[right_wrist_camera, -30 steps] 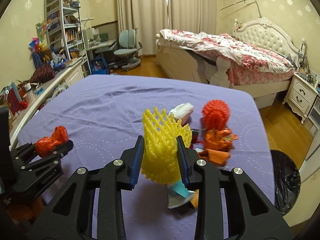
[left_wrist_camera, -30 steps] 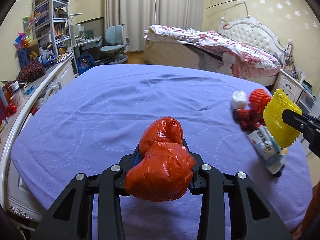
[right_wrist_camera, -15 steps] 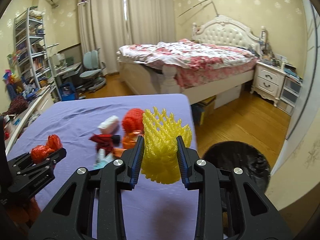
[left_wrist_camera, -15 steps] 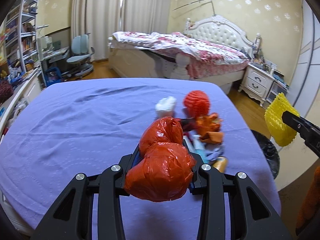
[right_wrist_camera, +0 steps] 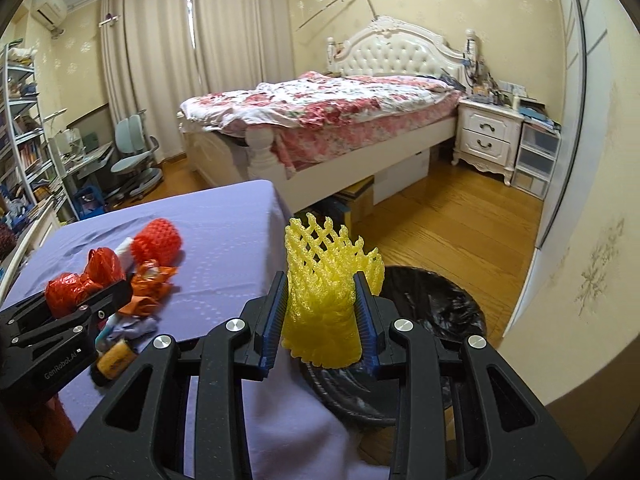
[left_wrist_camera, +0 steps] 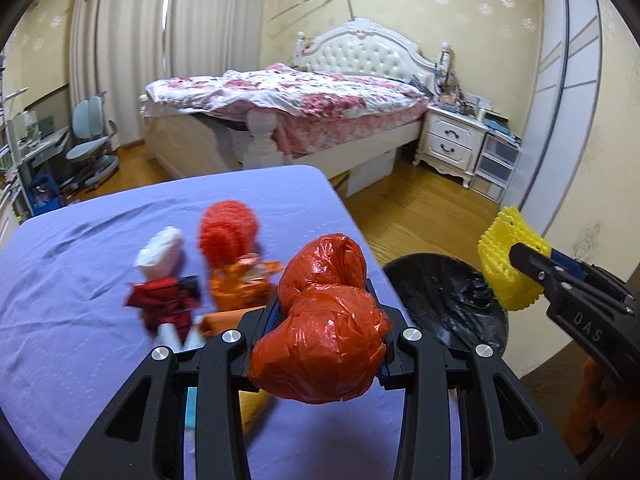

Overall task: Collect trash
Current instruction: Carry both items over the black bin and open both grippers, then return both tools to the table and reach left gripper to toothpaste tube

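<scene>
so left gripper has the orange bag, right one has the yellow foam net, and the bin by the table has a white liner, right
Nearly. The bin has a black liner, not white; the right wrist view shows it plainly. The rest holds: the left gripper is shut on the orange bag, the right gripper on the yellow foam net, and the bin stands beside the table.

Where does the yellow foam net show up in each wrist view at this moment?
Left wrist: yellow foam net at the right edge, clamped by the right gripper, above the bin's far side.
Right wrist: yellow foam net at centre, between the gripper's fingers.
Shared landmark: the black-lined trash bin beside the purple-covered table.
</scene>
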